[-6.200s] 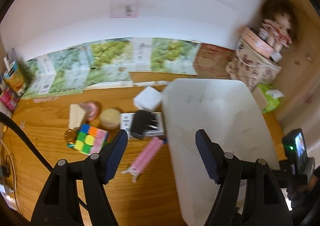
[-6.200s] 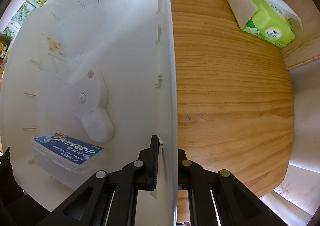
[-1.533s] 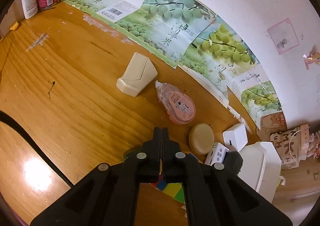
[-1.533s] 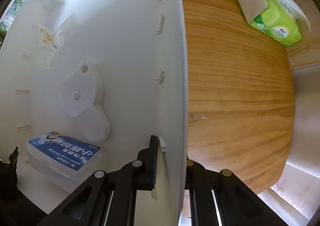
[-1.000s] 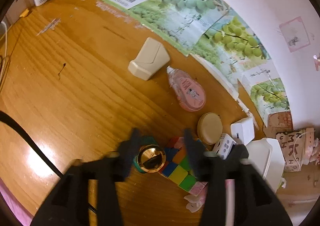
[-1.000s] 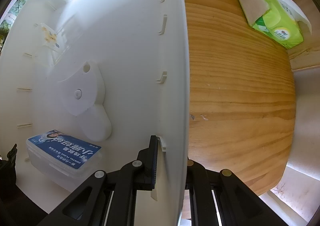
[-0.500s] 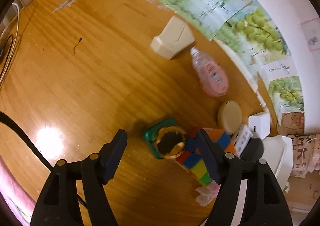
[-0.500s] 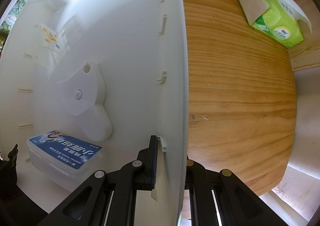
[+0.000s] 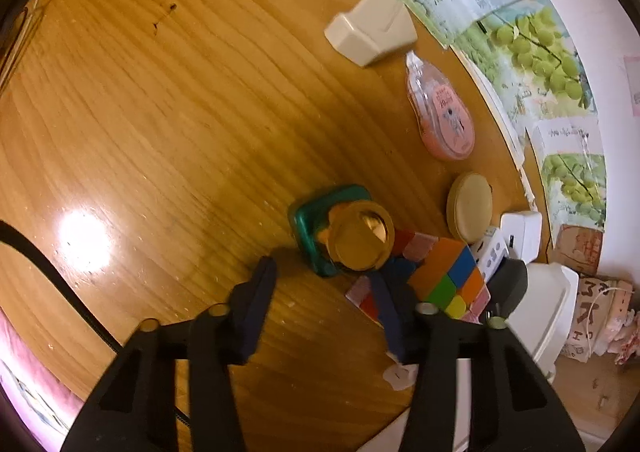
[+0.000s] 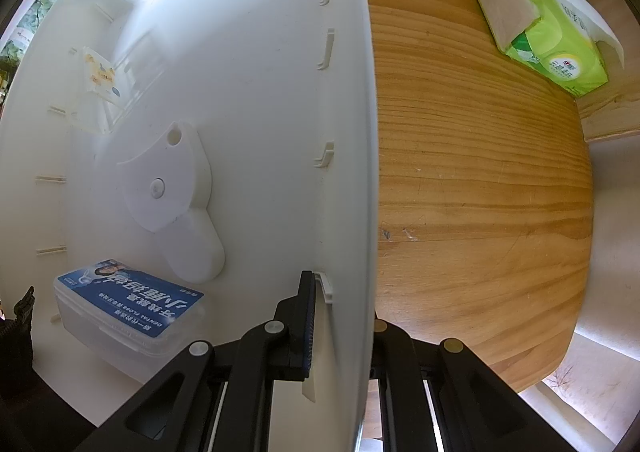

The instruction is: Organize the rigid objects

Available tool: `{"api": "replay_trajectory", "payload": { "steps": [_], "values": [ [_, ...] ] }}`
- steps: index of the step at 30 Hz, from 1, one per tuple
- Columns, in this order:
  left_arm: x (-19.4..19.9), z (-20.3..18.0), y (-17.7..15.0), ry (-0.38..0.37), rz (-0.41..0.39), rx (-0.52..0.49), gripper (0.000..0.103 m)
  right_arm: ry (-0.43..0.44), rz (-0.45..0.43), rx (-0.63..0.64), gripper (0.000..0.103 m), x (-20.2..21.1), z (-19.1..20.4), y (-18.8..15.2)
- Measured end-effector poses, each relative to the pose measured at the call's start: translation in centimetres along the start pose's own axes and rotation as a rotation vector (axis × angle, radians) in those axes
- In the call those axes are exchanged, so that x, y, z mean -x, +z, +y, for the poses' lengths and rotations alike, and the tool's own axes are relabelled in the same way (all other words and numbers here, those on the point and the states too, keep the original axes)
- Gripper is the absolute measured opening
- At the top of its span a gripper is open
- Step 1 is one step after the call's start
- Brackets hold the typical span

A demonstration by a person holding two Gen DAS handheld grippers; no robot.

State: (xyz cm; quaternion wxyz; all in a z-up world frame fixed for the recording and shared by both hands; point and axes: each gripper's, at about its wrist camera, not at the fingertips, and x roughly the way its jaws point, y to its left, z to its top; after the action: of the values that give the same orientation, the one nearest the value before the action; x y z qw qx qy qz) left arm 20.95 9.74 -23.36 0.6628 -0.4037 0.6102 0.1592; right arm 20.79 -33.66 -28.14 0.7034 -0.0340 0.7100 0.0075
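Note:
In the left wrist view my left gripper points steeply down at the wooden table; its jaws are closing. A small green bottle with a gold cap stands just beyond the fingertips, and the pads do not touch it. A multicoloured puzzle cube leans against the bottle's right side. My right gripper is shut on the side wall of the white bin. Inside the bin lie a blue-labelled floss box, a white plastic piece and a small clear box.
A beige wedge, a pink tape dispenser, a round beige tin, a white adapter and a black item lie behind the bottle. Green cartons line the wall. A green tissue pack sits right of the bin.
My left gripper went from shut to wide, then narrowed, sinking toward the green bottle, which now looks larger. The right gripper and bin have not moved.

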Motion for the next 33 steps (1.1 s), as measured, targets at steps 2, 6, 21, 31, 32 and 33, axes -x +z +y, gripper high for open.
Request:
{"api": "replay_trajectory", "payload": {
  "steps": [2,6,21,31,32,33],
  "values": [
    [-0.2,-0.1,-0.1,-0.007,0.008,0.003,0.025,0.000,0.000,0.001,0.011,0.0,0.0,0.0],
    [-0.3,0.0,-0.1,-0.024,0.014,0.015,0.014,0.004,-0.001,-0.001,0.011,0.0,0.0,0.0],
    [0.6,0.8,-0.4,-0.035,0.031,0.030,0.029,0.007,-0.008,0.004,0.011,0.1,-0.2,-0.3],
    [1.8,0.3,0.3,0.040,-0.061,0.033,0.074,0.006,-0.008,0.005,0.011,0.2,-0.1,-0.2],
    [1.7,0.3,0.5,0.046,-0.063,0.035,0.074,0.006,-0.008,0.005,0.011,0.2,-0.1,-0.2],
    [1.6,0.2,0.7,0.052,-0.064,0.039,0.074,0.005,-0.008,0.006,0.011,0.2,0.0,-0.2]
  ]
}}
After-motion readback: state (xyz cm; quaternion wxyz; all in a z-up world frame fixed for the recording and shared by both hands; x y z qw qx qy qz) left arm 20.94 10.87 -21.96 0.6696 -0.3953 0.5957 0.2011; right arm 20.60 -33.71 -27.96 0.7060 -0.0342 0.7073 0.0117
